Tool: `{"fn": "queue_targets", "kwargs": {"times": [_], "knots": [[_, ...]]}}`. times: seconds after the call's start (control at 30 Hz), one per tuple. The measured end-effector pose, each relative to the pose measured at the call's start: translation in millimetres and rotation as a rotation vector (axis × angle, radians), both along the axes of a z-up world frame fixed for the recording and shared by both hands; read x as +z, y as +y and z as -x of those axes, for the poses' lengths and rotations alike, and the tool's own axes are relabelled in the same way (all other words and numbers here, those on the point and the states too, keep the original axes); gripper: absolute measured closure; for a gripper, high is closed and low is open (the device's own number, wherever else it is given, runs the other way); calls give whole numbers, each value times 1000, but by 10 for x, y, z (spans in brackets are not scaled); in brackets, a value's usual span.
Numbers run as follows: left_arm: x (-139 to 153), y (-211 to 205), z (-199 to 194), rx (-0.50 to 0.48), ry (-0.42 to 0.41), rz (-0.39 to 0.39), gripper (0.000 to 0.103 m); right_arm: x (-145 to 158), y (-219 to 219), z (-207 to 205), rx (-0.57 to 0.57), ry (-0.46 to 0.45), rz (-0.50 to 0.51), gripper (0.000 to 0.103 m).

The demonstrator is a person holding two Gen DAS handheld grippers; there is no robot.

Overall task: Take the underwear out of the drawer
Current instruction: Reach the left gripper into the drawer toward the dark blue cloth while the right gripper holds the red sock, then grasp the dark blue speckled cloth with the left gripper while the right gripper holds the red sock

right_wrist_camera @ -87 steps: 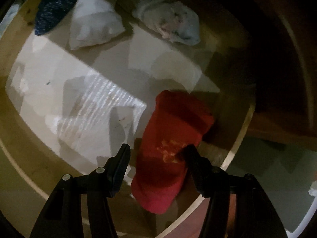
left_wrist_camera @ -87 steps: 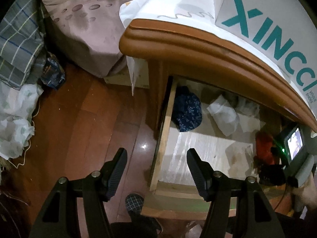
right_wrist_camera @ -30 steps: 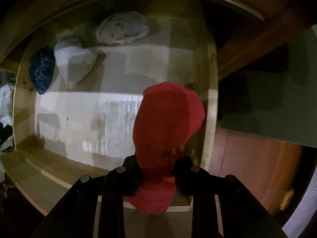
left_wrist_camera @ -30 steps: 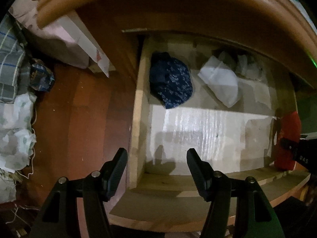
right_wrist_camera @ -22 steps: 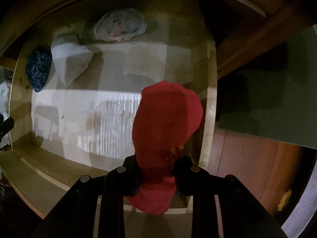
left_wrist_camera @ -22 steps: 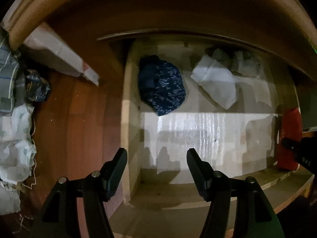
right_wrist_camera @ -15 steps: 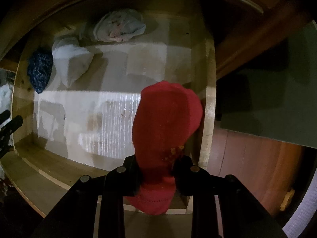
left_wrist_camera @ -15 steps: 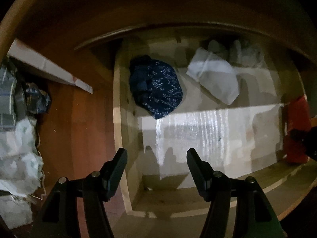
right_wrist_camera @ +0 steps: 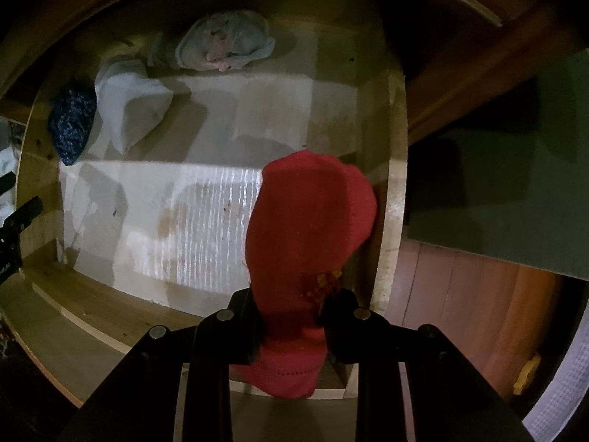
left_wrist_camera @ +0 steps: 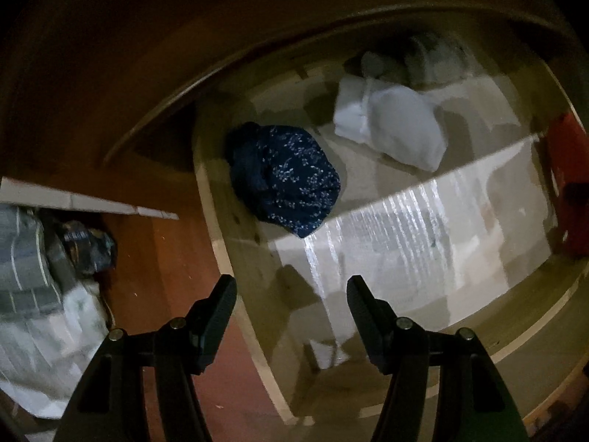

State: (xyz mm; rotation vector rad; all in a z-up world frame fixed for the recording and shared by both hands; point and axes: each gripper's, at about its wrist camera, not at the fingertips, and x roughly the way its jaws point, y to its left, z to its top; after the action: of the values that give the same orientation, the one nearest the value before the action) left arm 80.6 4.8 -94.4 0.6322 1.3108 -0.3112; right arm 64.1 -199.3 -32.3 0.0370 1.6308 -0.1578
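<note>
My right gripper (right_wrist_camera: 291, 316) is shut on red underwear (right_wrist_camera: 305, 228), which hangs over the right end of the open wooden drawer (right_wrist_camera: 395, 191). The same red piece (left_wrist_camera: 568, 169) shows at the right edge of the left wrist view. My left gripper (left_wrist_camera: 291, 291) stands open over the drawer's left wall (left_wrist_camera: 239, 254), with nothing between its fingers. Dark blue patterned underwear (left_wrist_camera: 283, 180) lies in the drawer's back left corner, also visible as the blue bundle (right_wrist_camera: 71, 127). Beside it lies a white folded piece (left_wrist_camera: 394, 127), and a pale bundle (right_wrist_camera: 224, 42) sits against the back wall.
The dresser top (left_wrist_camera: 147, 55) overhangs the drawer's back. Reddish wood floor (left_wrist_camera: 154, 258) lies left of the drawer, with checked and white bedding (left_wrist_camera: 33, 276) heaped there. A grey-green panel (right_wrist_camera: 515, 191) and more floor (right_wrist_camera: 460, 294) lie to the drawer's right.
The left gripper has rolled and sunk closer to the drawer's left end, so the blue underwear looms larger. The right gripper keeps still with the red underwear in it.
</note>
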Motion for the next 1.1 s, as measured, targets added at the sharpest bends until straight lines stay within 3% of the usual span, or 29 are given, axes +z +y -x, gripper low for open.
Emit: {"fn": "queue_targets", "kwargs": {"times": [0.67, 1.1], "knots": [[-188, -234, 156, -412, -160, -296, 39, -50, 100, 15, 17, 16, 5, 79], [-330, -360, 1, -561, -221, -431, 39, -61, 127, 11, 22, 24, 9, 79]]}}
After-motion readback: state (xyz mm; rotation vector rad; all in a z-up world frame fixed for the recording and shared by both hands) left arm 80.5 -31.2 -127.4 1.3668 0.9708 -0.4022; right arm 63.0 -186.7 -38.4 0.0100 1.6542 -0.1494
